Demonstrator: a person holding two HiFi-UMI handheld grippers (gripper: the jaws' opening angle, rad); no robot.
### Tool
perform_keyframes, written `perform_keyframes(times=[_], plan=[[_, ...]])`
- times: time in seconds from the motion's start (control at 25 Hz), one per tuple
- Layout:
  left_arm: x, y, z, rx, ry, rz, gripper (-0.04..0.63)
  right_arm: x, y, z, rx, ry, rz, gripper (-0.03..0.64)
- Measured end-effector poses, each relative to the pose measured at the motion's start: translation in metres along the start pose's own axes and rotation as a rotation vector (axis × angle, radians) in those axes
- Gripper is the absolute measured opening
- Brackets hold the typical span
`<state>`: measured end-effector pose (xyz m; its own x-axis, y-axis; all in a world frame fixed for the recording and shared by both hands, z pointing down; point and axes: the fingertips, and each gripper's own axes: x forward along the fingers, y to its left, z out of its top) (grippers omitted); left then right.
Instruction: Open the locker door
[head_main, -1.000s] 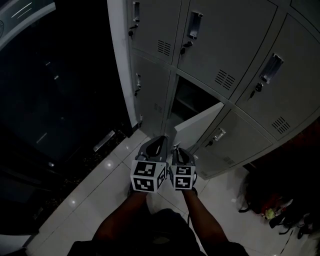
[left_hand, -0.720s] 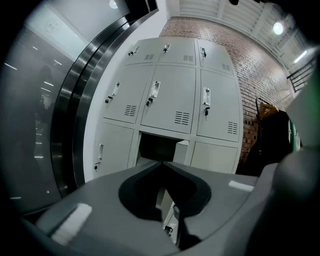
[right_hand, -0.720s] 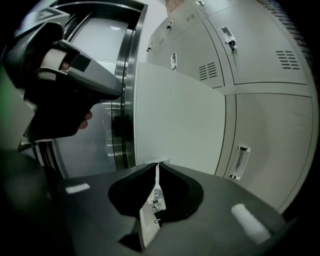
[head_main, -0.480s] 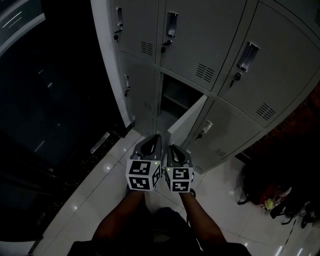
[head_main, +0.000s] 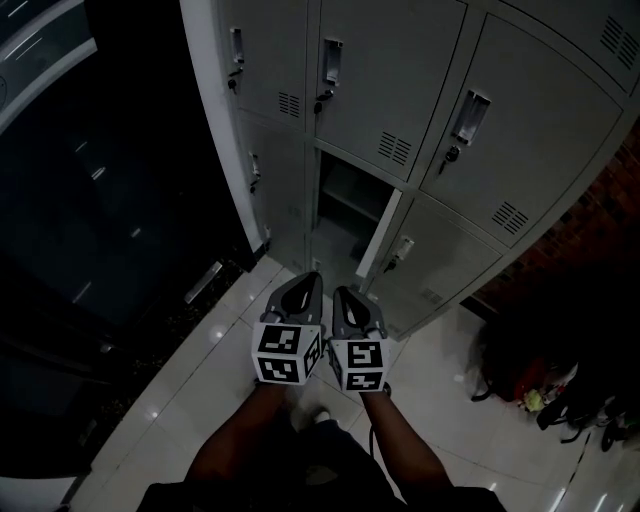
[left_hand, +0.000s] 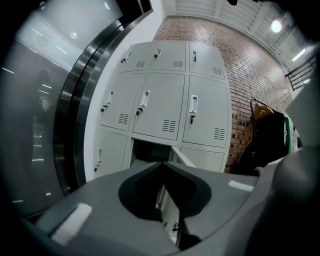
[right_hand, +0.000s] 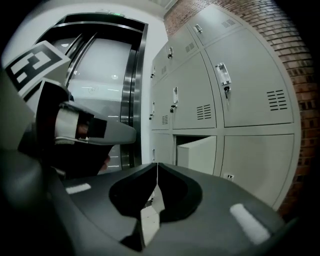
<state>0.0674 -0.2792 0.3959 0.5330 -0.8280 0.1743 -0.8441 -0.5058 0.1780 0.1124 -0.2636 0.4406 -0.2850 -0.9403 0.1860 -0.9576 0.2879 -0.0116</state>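
The grey locker bank fills the top of the head view. One lower-middle compartment (head_main: 345, 195) stands open, and its door (head_main: 380, 235) swings out toward me, edge-on. The same door (right_hand: 197, 154) shows in the right gripper view and, past the jaws, in the left gripper view (left_hand: 182, 157). My left gripper (head_main: 308, 278) and right gripper (head_main: 345, 293) hang side by side over the tiled floor, short of the door and touching nothing. The left gripper (left_hand: 162, 163) is shut and empty. The right gripper (right_hand: 157, 164) has just been closing and is shut with nothing between its jaws.
A dark glass wall with a metal frame (head_main: 120, 200) runs along the left. Bags and shoes (head_main: 530, 385) lie on the floor at the right, below a brick wall (head_main: 620, 180). A dark garment (left_hand: 270, 140) hangs right of the lockers. The other locker doors are closed.
Both grippers have risen together and stay side by side. The open door, earlier seen as a broad angled face, now appears edge-on, and the lockers sit further left in view.
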Motion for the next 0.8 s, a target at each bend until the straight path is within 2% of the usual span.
perform_keyframes(times=[0.44, 0.8], plan=[[-0.054, 0.001, 0.022, 0.012, -0.037, 0.013, 0.005, -0.043, 0.034, 0.05, 0.011, -0.09, 0.014, 0.002], [-0.116, -0.011, 0.028, 0.037, -0.062, -0.023, 0.005, -0.092, 0.079, 0.065, 0.012, -0.116, 0.022, 0.0]])
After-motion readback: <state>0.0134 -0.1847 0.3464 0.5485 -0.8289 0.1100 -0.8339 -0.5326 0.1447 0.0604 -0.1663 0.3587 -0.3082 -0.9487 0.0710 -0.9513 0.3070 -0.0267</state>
